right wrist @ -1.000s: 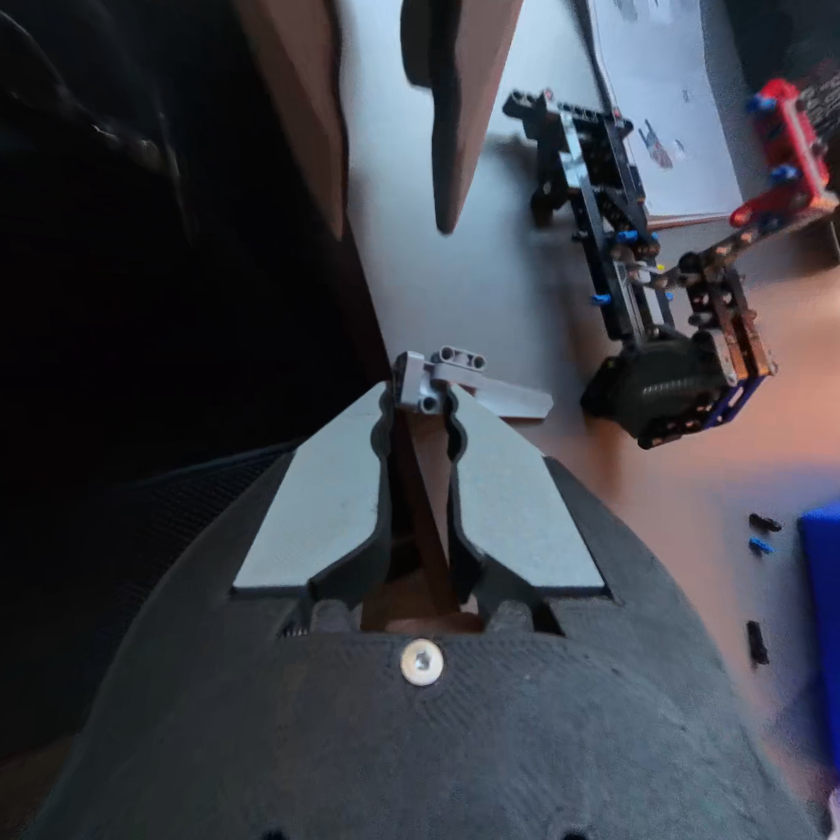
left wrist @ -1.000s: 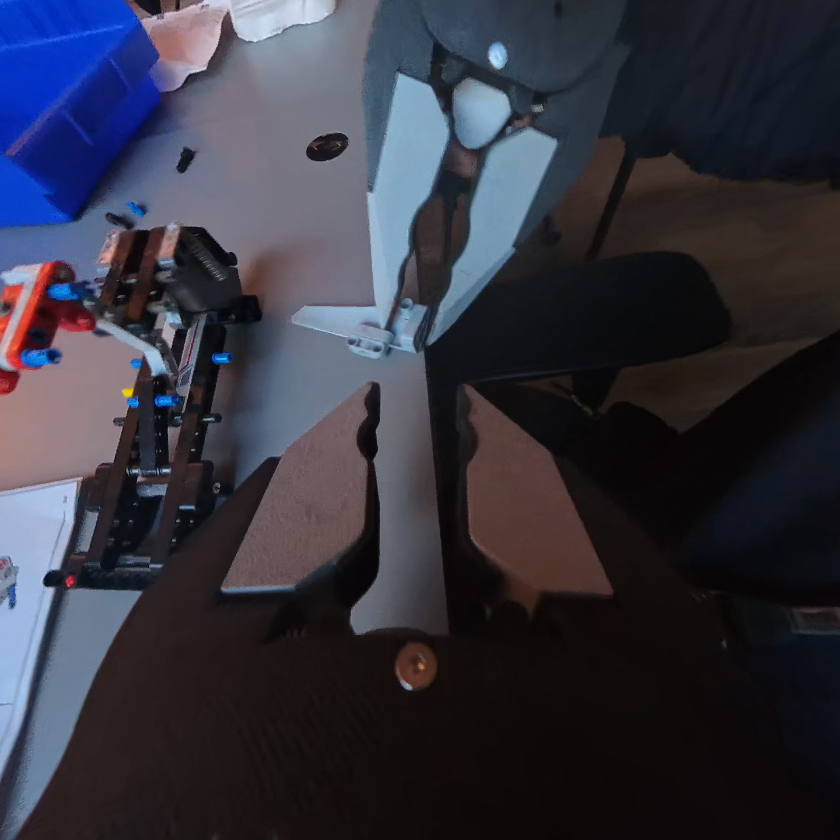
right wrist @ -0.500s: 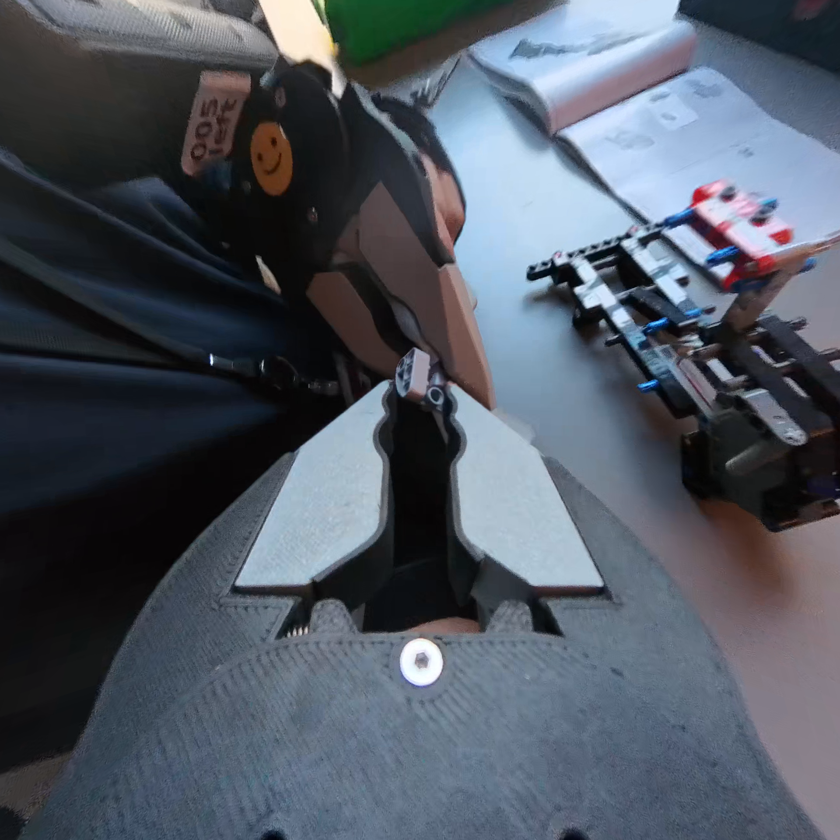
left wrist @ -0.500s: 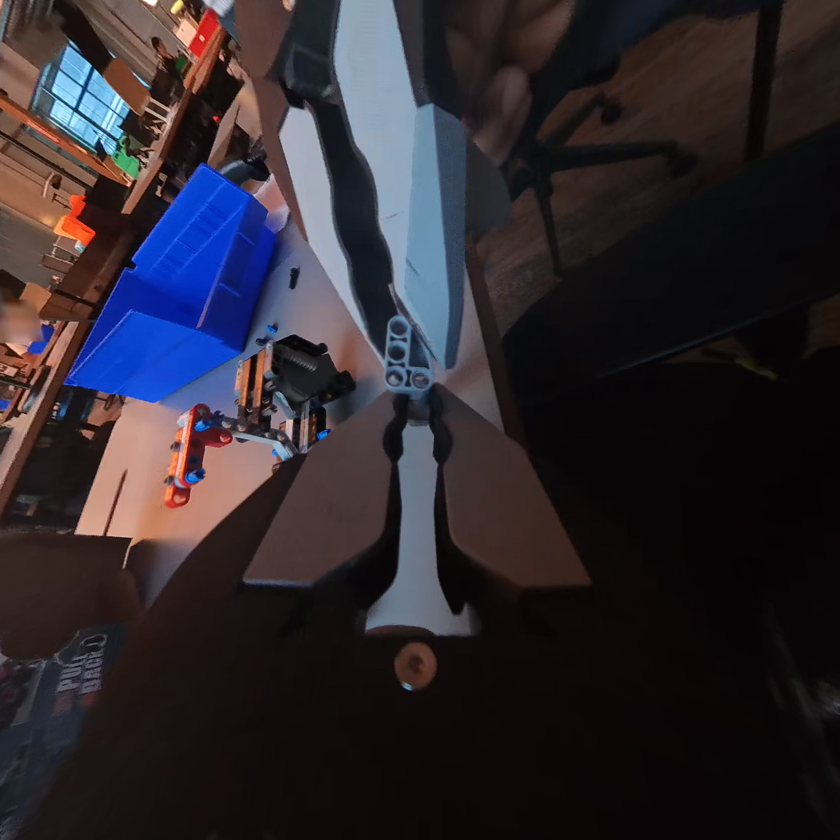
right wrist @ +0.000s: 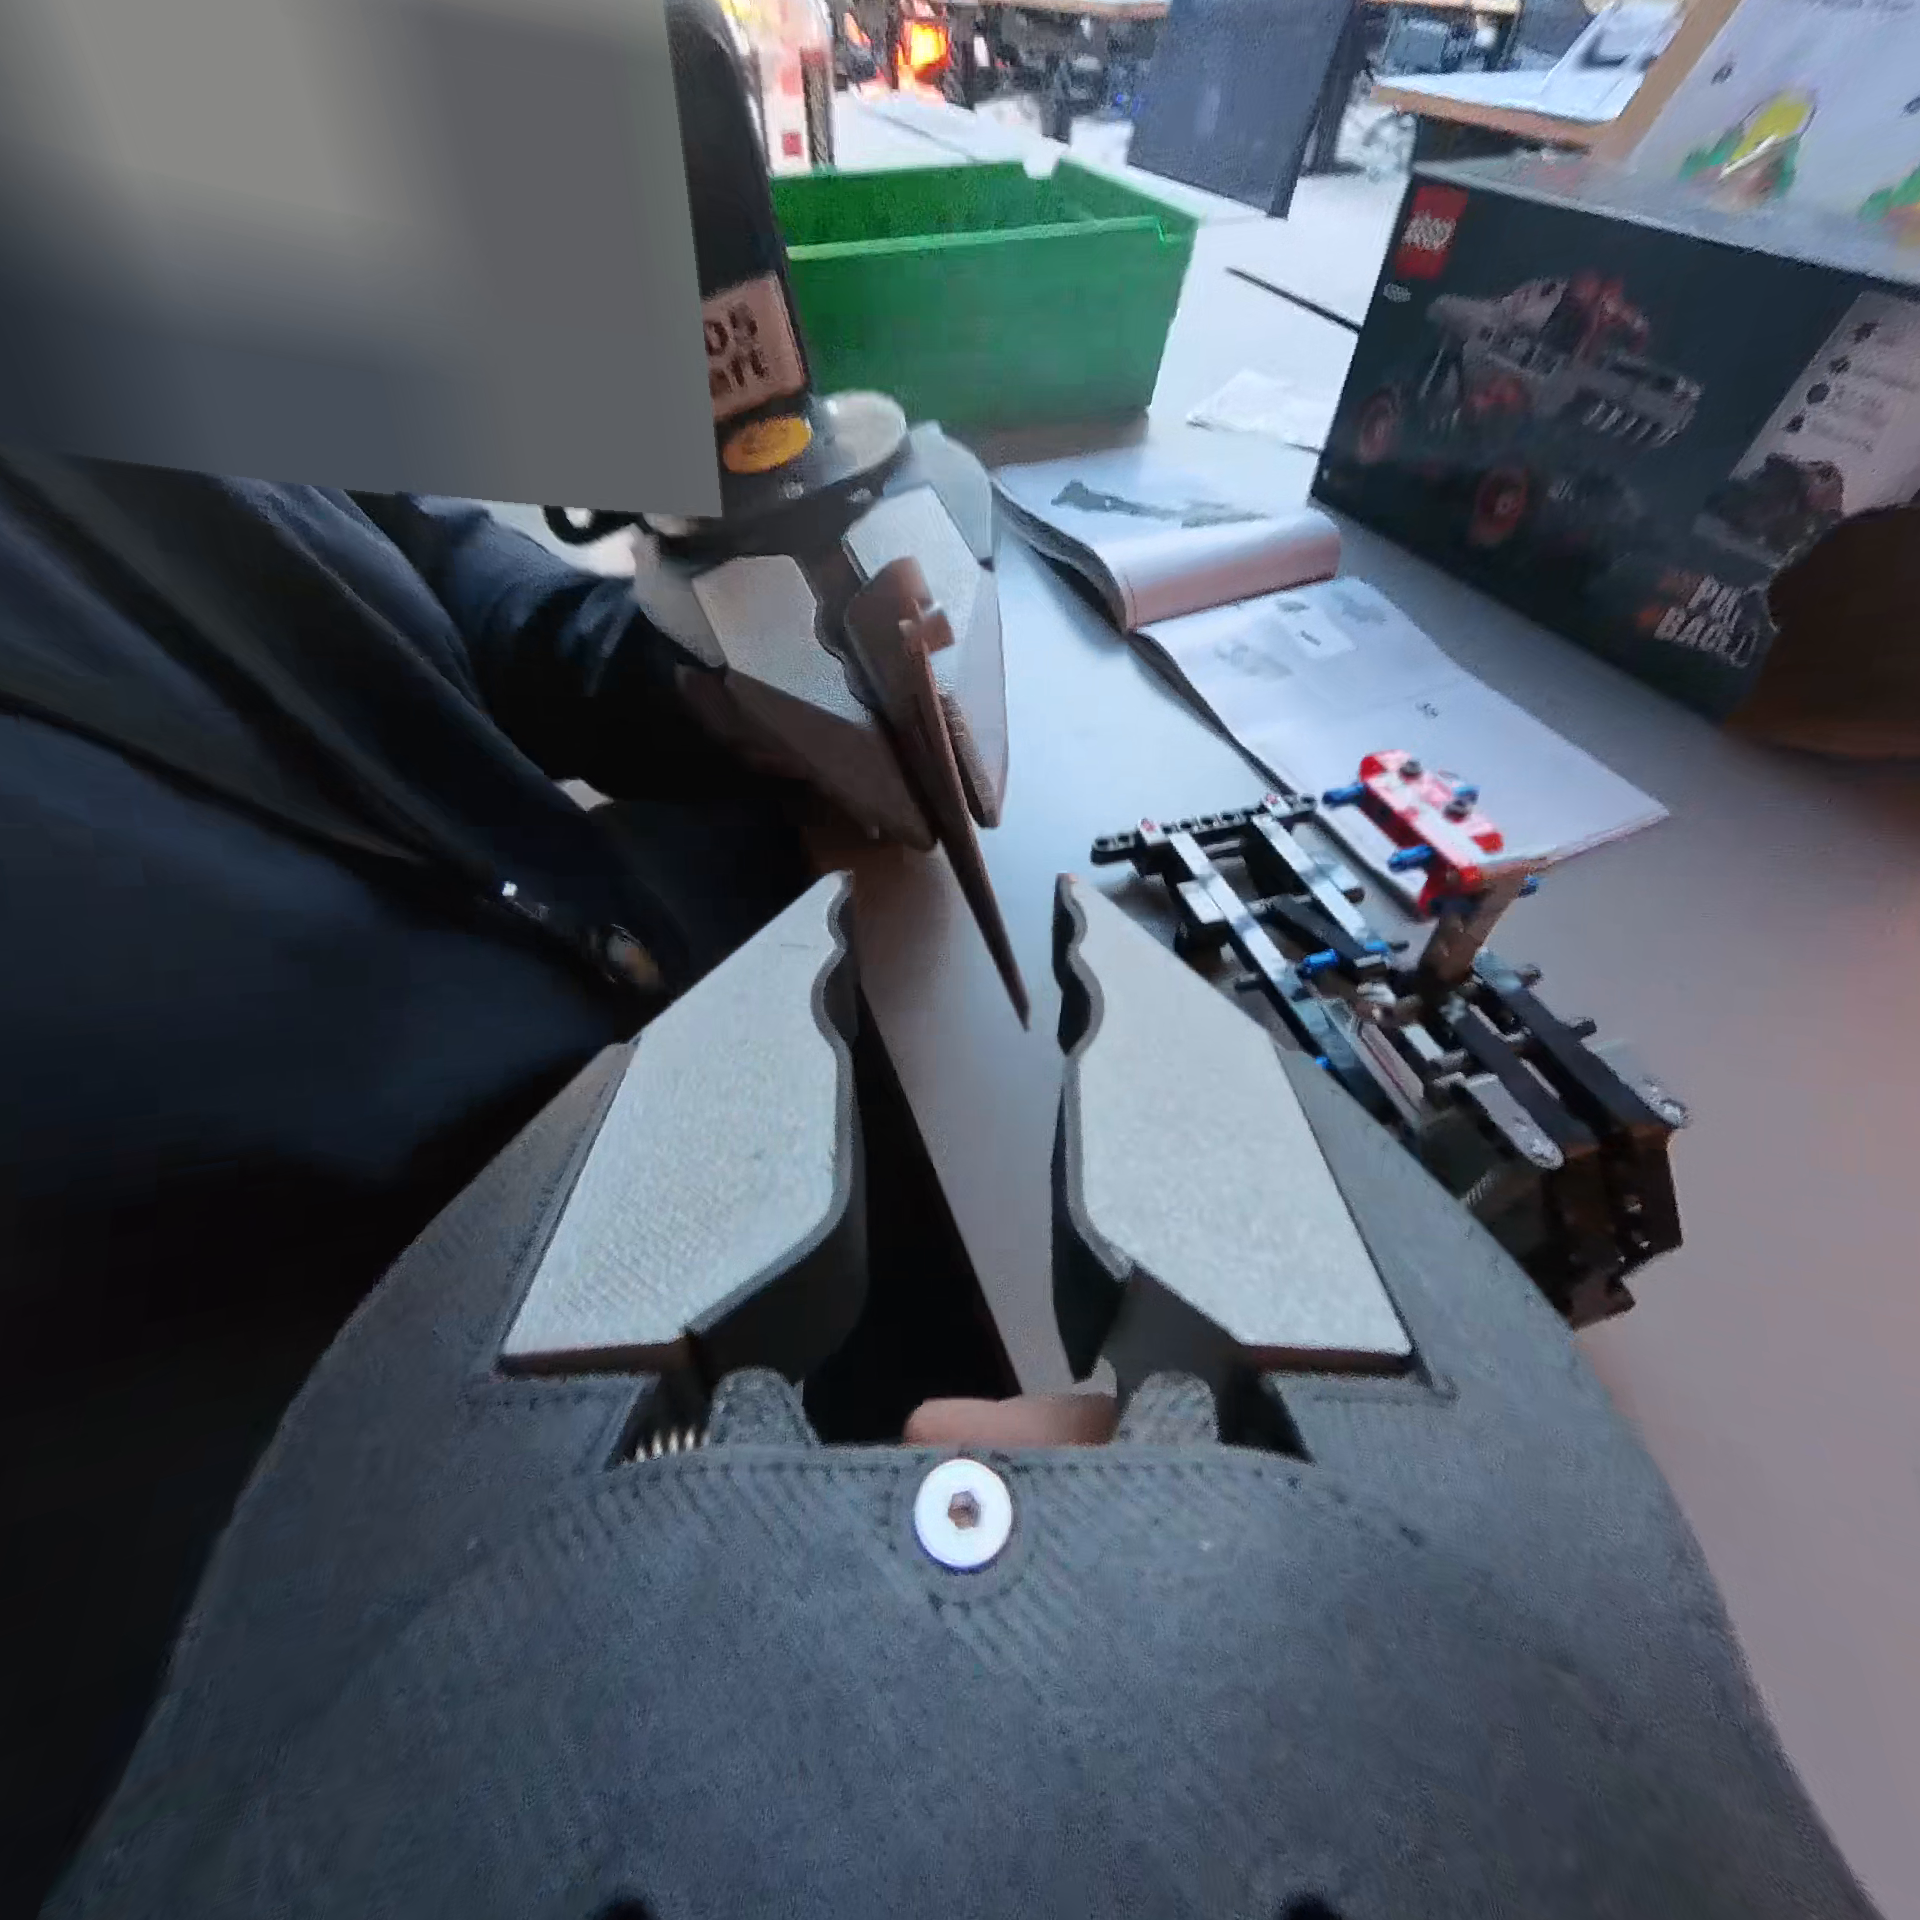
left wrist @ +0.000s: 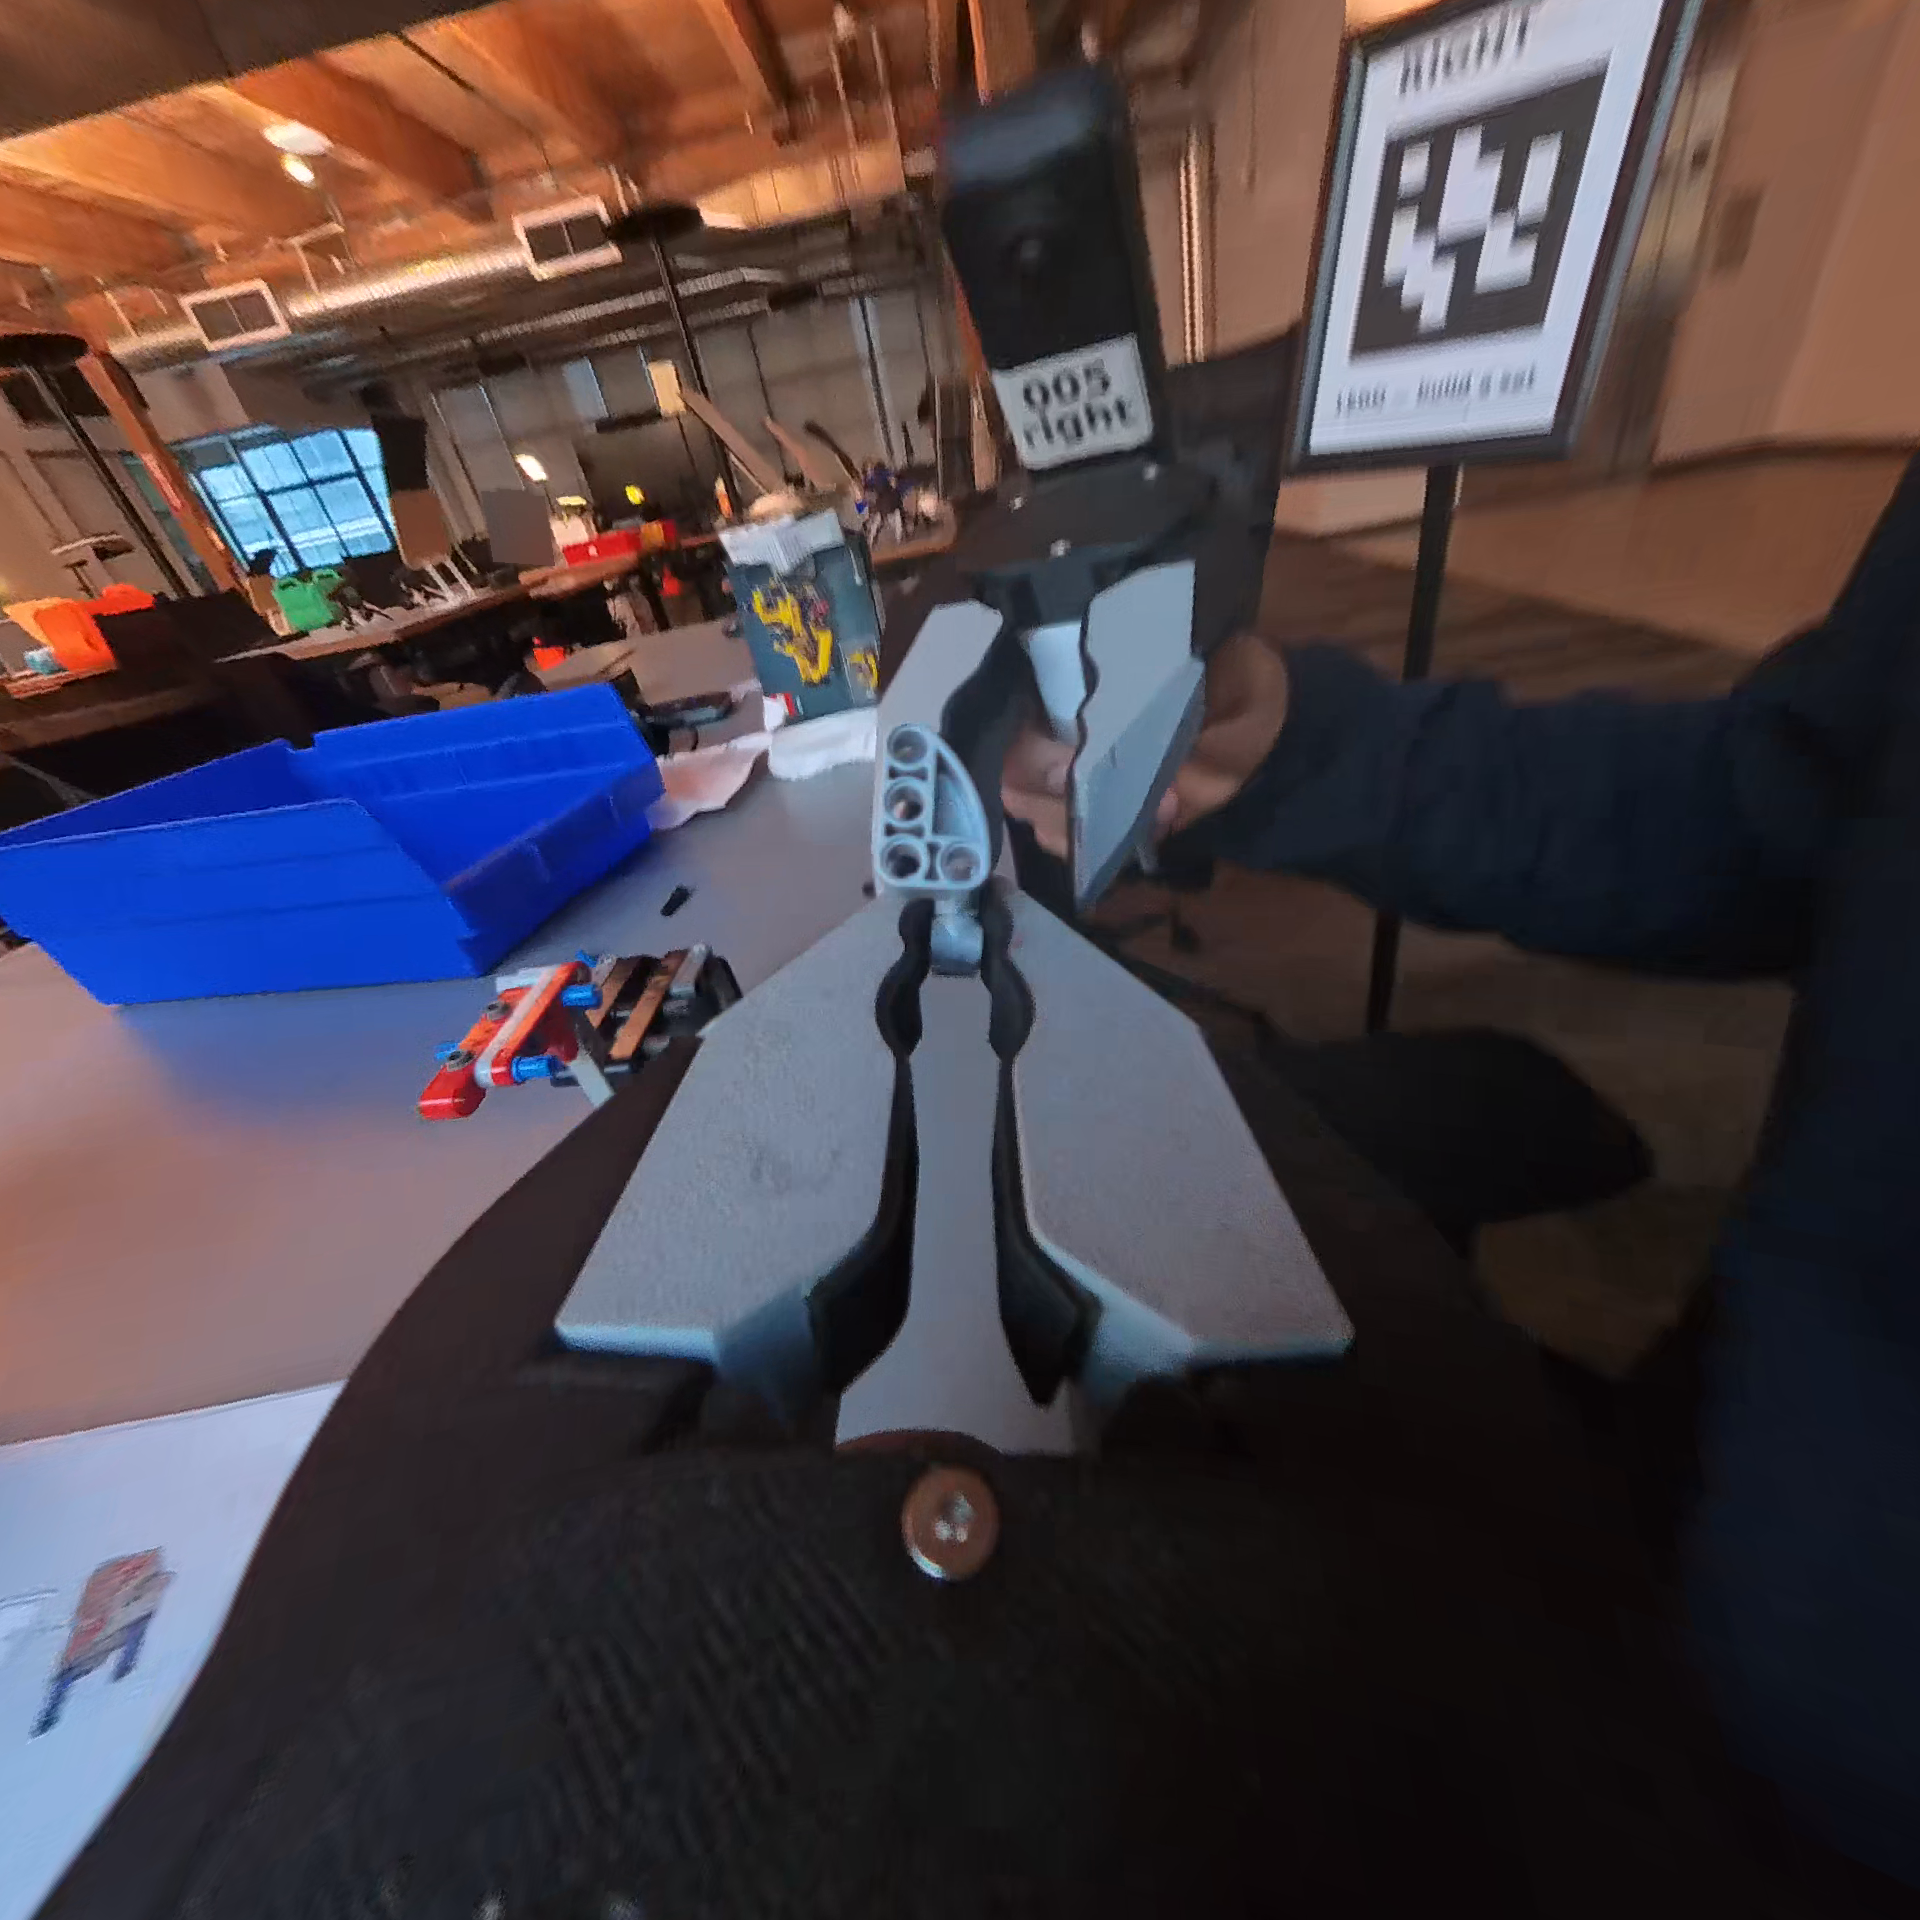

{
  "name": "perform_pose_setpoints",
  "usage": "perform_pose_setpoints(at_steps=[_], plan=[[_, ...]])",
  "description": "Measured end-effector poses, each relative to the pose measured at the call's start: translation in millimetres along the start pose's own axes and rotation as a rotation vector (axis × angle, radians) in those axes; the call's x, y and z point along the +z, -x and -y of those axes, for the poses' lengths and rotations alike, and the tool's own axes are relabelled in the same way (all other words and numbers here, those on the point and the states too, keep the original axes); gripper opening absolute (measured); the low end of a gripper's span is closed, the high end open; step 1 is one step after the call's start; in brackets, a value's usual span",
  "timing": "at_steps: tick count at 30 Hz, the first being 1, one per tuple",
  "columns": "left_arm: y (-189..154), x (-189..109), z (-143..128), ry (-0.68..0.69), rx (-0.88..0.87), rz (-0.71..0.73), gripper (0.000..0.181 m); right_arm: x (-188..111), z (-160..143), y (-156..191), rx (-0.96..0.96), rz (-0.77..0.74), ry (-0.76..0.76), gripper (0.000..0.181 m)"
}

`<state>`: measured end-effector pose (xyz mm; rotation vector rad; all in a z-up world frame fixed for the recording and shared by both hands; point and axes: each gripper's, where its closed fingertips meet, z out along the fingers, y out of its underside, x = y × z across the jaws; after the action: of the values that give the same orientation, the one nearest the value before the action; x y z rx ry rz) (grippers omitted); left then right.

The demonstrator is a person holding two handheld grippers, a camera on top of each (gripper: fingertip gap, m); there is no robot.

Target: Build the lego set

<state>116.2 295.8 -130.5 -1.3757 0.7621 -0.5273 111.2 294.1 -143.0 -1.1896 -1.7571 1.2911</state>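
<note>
Fingertips of the left gripper (left wrist: pixel 951 920) pinch the grey fin piece (left wrist: pixel 925 816) by a small connector at its base, jaws nearly closed on it, held up in the air over the table edge. Right gripper (right wrist: pixel 954 951) has its jaws parted with nothing between them; the fin's pointed tip hangs in front of that gap in the right wrist view, not gripped there. Lego chassis (right wrist: pixel 1434 1023), black beams with a red end block and blue pins, lies on the grey table (left wrist: pixel 208 1174), well apart from the fin. Open instruction booklet (right wrist: pixel 1351 675) and the set box (right wrist: pixel 1621 436) sit beyond it; blue bin (left wrist: pixel 343 831) is off to the side. Judgement: fin is ready to carry to the chassis. Risk: the hold is only on a thin stub, so the fin may swivel or pop out when pressed onto a pin; pushing 1-handed could also slide the unbraced chassis across the table.
</note>
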Motion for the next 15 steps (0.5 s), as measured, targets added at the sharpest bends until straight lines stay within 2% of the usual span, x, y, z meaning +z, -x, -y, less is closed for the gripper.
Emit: perform_pose_setpoints(at_steps=[3, 5, 8, 11, 15], plan=[[5.0, 0.2, 14.0, -0.098, -0.075, 0.065, 0.005, -4.9, 13.6, -2.5, 0.034, 0.068, -0.063, 0.032], [7.1, -0.2, 24.5, -0.187, -0.082, 0.095, 0.005, -4.7, 17.3, -3.2, 0.066, 0.125, -0.043, 0.028], [9.8, 1.0, 26.8, -0.189, -0.015, 0.093, 0.005, -2.3, 27.2, -11.6, 0.071, 0.124, -0.030, 0.028], [10.3, -6.3, 31.0, -0.251, -0.118, 0.050, 0.005, 0.1, 42.1, -12.4, 0.104, 0.174, -0.066, 0.032], [19.6, -17.2, 34.3, -0.298, -0.144, 0.091, 0.005, 9.3, 45.2, -17.9, 0.137, 0.178, -0.048, 0.025]])
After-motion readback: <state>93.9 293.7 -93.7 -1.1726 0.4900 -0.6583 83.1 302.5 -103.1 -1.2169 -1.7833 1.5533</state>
